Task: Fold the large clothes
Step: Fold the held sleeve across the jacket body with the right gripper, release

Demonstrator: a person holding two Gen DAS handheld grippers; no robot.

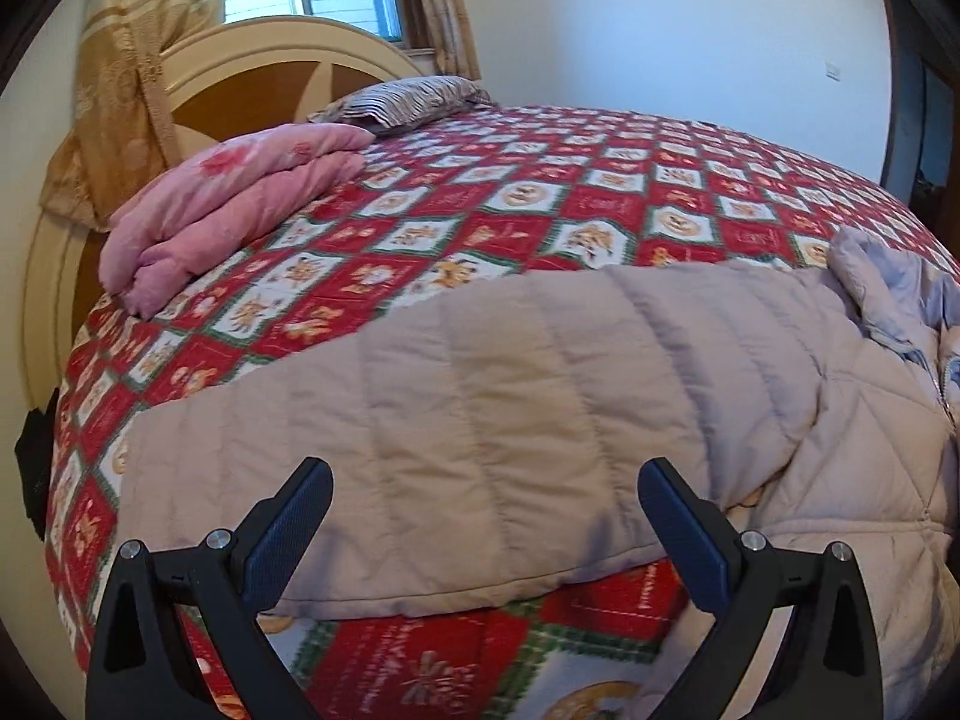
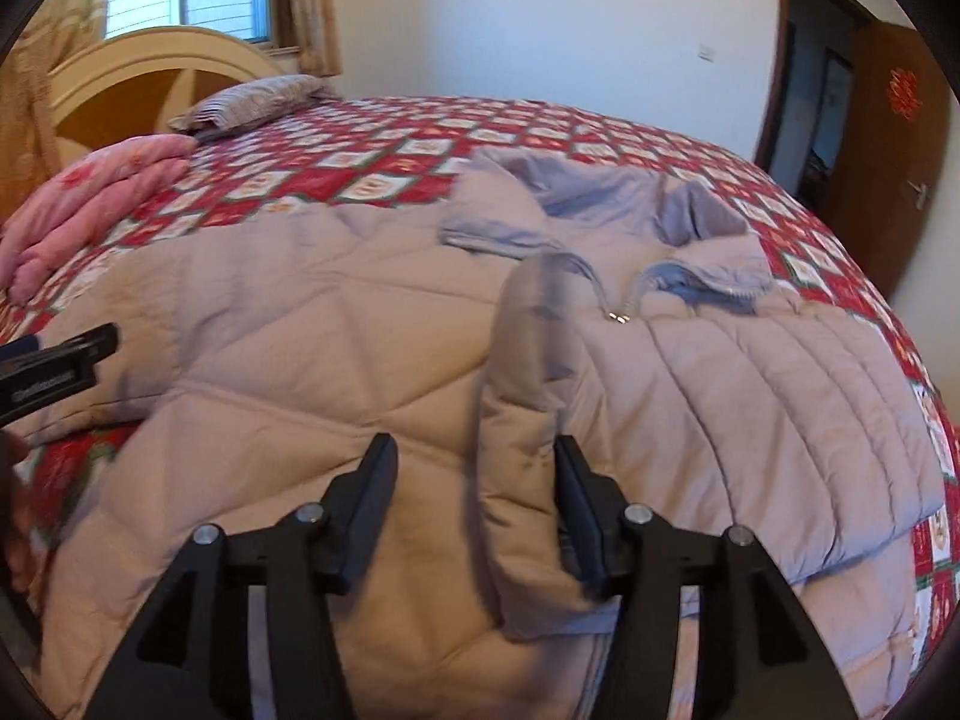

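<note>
Quilted jacket (image 2: 300, 360) spread on the bed (image 1: 540, 192)
Left hand-held gripper (image 1: 485, 495) released over its 6 o'clock hem; right hand-held gripper (image 2: 477, 471) released, sleeve (image 2: 528, 420) between its jaws.

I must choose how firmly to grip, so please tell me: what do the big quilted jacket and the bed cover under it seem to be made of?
The jacket looks like thin, smooth woven fabric, probably synthetic, over soft padding: stitched channels puff up and it creases softly. The bed cover looks like printed matte cloth, perhaps cotton, lightly quilted; the fibre cannot be told.
</note>
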